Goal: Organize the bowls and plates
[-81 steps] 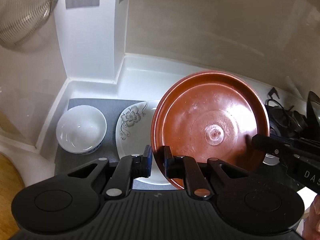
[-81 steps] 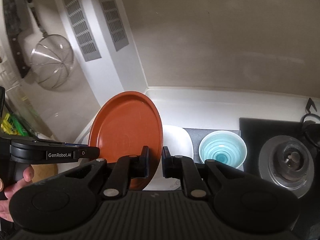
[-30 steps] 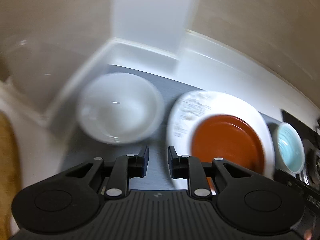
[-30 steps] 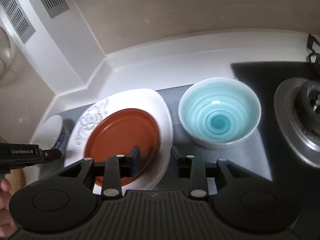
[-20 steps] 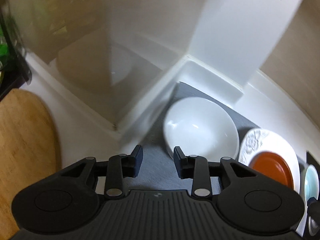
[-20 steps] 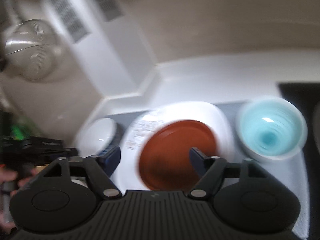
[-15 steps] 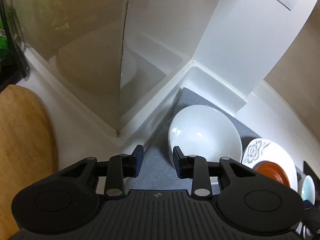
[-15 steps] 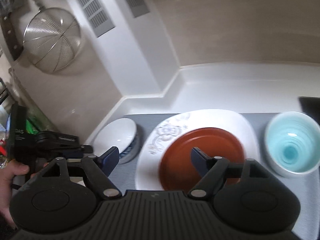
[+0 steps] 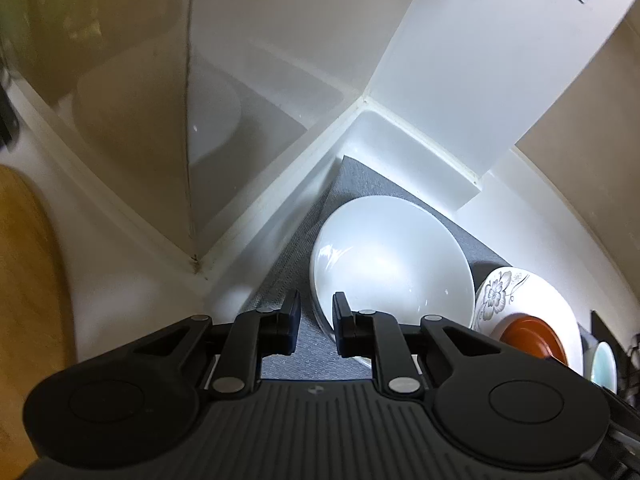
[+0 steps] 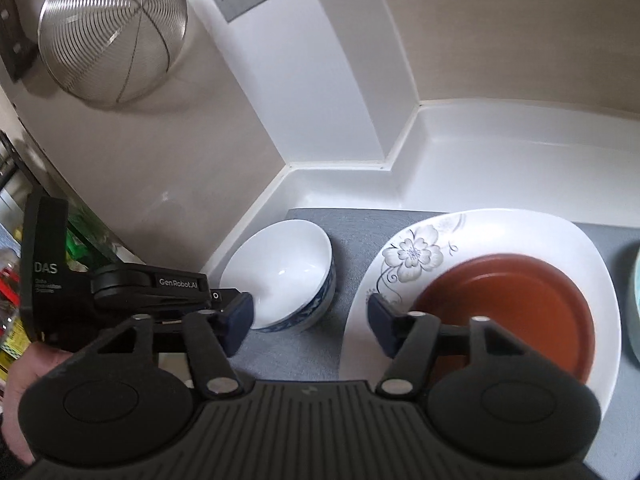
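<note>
White counter (image 10: 500,168) in a kitchen corner, with a grey mat (image 10: 352,232) on it.

Done so far:
- brown plate (image 10: 512,300) lying flat on the flowered plate (image 10: 420,256), low right in the right wrist view
- plates stacked, by the look of it

Left to do:
- white bowl (image 9: 392,256) sitting alone at the mat's left end
- blue bowl (image 9: 604,364) far off at the right edge, past the plates
- bowls probably to go together next

Left gripper (image 9: 316,320) low in the middle of its view. Jaws just closing to a small gap, white bowl's near rim between them, not squeezed yet as far as can be seen.

Right gripper (image 10: 310,320) just closing a little too. Jaws wide apart, holding nothing.
</note>
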Demonstrator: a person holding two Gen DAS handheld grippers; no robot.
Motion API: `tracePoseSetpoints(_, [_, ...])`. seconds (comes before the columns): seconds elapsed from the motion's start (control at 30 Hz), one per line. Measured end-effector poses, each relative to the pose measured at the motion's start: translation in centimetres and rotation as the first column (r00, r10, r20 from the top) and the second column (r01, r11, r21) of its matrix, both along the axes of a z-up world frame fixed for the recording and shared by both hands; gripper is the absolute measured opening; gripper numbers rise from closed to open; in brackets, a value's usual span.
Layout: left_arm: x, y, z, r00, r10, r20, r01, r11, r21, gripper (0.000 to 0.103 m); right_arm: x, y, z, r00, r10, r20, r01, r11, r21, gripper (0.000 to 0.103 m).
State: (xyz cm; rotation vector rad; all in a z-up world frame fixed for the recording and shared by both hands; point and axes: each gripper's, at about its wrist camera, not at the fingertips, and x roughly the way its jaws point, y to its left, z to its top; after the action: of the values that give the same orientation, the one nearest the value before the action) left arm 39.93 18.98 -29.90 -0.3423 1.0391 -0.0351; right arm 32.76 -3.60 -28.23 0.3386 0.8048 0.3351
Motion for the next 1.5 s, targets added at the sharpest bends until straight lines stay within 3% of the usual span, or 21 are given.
tracePoseSetpoints(0.13, [0.4, 0.7, -0.6, 1.0, 0.01, -0.012, -0.011, 0.999, -0.052, 0.018, 1.2, 1.0, -0.5, 1.0, 0.022, -0.014, -0.023, 0.999, -0.029, 0.057])
tracePoseSetpoints(0.33, [0.4, 0.6, -1.0, 1.0, -0.013, 0.013, 0.014, 0.999, -0.05, 0.012, 3.2, 2.6, -1.5, 0.996, 0.07, -0.056, -0.076, 0.99, -0.12, 0.048])
tracePoseSetpoints(0.5, [0.8, 0.9, -1.2, 1.0, -0.021, -0.009, 0.02, 0.998, -0.065, 0.012, 4.4, 3.0, -2.2, 0.994, 0.068, -0.083, -0.077, 0.991, -0.113, 0.045])
tracePoseSetpoints(0.57, [1.0, 1.0, -1.4, 0.999, -0.026, -0.029, 0.024, 0.997, -0.077, 0.012, 4.6, 3.4, -2.3, 0.992, 0.083, -0.093, -0.093, 0.989, -0.112, 0.033])
tracePoseSetpoints(0.73, [0.9, 0.6, -1.4, 0.998, -0.048, -0.045, 0.045, 0.998, -0.049, 0.012, 5.1, 4.5, -2.7, 0.989, 0.079, -0.124, -0.098, 0.982, -0.16, 0.02])
tracePoseSetpoints(0.9, [-0.2, 1.2, -1.3, 0.994, -0.054, -0.09, 0.048, 0.996, -0.07, 0.013, 4.6, 4.8, -2.2, 0.984, 0.1, -0.151, -0.123, 0.98, -0.153, 0.019])
tracePoseSetpoints(1.07, [-2.0, 1.4, -1.2, 0.992, -0.081, -0.092, 0.077, 0.996, -0.045, 0.014, 3.6, 5.0, -2.2, 0.973, 0.116, -0.199, -0.143, 0.981, -0.129, 0.018])
tracePoseSetpoints(1.2, [-1.4, 1.3, -1.3, 0.993, -0.068, -0.094, 0.062, 0.996, -0.065, 0.018, 3.9, 5.2, -2.7, 0.974, 0.102, -0.204, -0.135, 0.979, -0.152, 0.022])
tracePoseSetpoints(1.3, [-0.3, 0.7, -2.6, 0.99, -0.045, -0.132, 0.042, 0.999, -0.029, 0.021, 4.3, 5.0, -3.1, 0.973, 0.095, -0.208, -0.121, 0.986, -0.116, 0.027])
tracePoseSetpoints(1.4, [0.1, 0.5, -3.3, 0.987, -0.041, -0.156, 0.03, 0.997, -0.07, 0.019, 4.5, 5.3, -3.8, 0.972, 0.085, -0.219, -0.111, 0.988, -0.11, 0.027])
tracePoseSetpoints(1.5, [-0.3, 0.1, -2.8, 0.989, -0.043, -0.139, 0.039, 0.999, -0.035, 0.018, 4.4, 5.3, -4.0, 0.973, 0.074, -0.217, -0.098, 0.99, -0.103, 0.027])
